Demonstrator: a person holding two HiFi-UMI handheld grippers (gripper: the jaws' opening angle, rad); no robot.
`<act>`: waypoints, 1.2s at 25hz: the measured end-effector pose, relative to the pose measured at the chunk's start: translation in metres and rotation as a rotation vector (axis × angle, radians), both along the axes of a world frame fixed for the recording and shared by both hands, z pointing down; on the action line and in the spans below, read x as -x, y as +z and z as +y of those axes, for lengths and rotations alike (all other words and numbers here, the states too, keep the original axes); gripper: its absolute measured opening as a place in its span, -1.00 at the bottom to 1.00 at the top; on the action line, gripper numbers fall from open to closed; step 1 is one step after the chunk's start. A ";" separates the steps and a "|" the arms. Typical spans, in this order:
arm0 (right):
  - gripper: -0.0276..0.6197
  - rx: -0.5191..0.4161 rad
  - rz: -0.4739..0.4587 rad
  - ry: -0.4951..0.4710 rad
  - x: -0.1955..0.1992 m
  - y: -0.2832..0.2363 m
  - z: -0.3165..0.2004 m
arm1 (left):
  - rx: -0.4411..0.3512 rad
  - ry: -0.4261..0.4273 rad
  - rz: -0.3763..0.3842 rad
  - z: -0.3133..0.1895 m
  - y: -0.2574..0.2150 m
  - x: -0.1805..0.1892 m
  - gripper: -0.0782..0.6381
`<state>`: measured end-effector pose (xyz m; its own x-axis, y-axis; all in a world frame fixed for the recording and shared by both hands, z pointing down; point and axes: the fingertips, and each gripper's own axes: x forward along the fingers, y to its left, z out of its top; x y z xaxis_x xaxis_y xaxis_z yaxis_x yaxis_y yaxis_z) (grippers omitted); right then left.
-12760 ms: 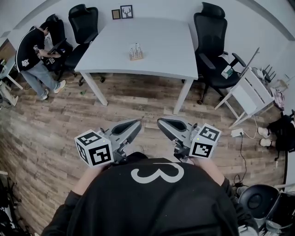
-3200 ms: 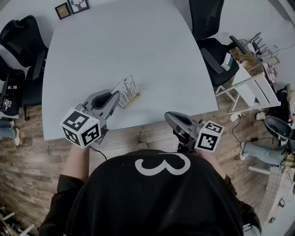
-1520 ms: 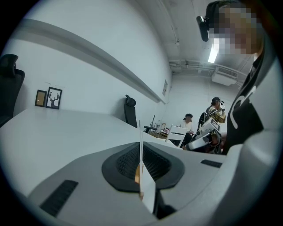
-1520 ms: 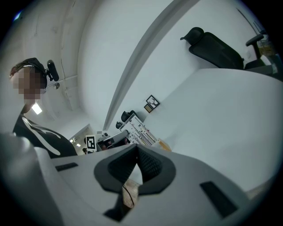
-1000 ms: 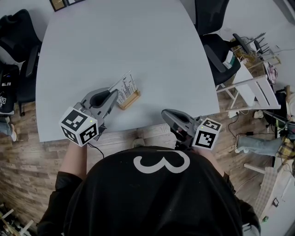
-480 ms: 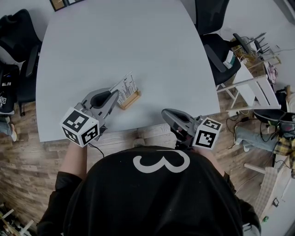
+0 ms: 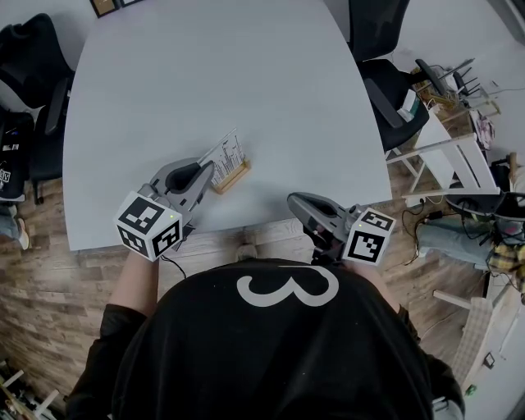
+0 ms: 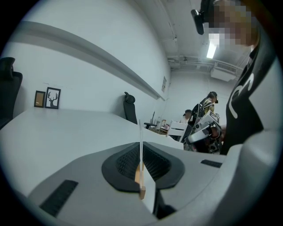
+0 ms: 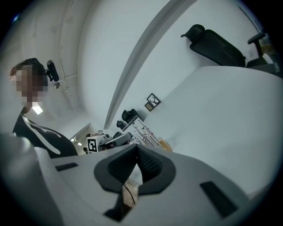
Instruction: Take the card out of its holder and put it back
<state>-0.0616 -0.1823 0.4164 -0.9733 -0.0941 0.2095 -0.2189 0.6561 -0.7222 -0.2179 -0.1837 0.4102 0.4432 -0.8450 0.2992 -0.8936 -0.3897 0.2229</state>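
Observation:
A white printed card (image 7: pixel 225 154) stands in a small wooden holder (image 7: pixel 232 177) near the front edge of the white table (image 7: pixel 246 74). My left gripper (image 7: pixel 207 169) reaches the card's left edge and is shut on it. In the left gripper view the card (image 8: pixel 140 141) runs edge-on between the closed pads, with the holder (image 8: pixel 141 180) below. My right gripper (image 7: pixel 293 199) hangs shut and empty at the table's front edge, right of the holder. In the right gripper view the card (image 9: pixel 143 134) and holder (image 9: pixel 164 144) show beyond the shut right gripper (image 9: pixel 136 150).
Black office chairs stand at the table's left (image 7: pixel 33 57) and far right (image 7: pixel 385 74). Picture frames (image 7: pixel 102 6) sit at the table's far corner. A white rack (image 7: pixel 455 152) with clutter stands to the right. Wooden floor lies below the front edge.
Since walking up to the table, my left gripper has come to the card. In the last second its rear shifted slightly right; the card stays in the holder. The right gripper holds still.

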 end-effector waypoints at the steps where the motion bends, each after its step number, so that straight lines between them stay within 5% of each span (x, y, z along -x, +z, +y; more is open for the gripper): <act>1: -0.89 0.000 0.000 0.000 0.000 0.000 0.000 | 0.002 -0.003 0.004 0.000 0.002 0.000 -0.71; 13: -0.89 0.004 -0.003 0.008 -0.005 0.003 0.001 | 0.011 -0.029 -0.002 0.002 0.011 -0.003 -0.71; 21: -0.89 0.005 -0.002 0.017 -0.007 0.002 0.001 | 0.085 -0.009 -0.052 0.006 0.043 -0.006 -0.71; 30: -0.89 -0.002 -0.012 0.020 -0.018 -0.001 0.008 | 0.130 -0.051 -0.019 0.005 0.045 -0.004 -0.68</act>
<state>-0.0438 -0.1748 0.4150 -0.9736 -0.1140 0.1977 -0.2234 0.6535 -0.7232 -0.2139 -0.1791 0.4555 0.3937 -0.8201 0.4153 -0.9161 -0.3125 0.2513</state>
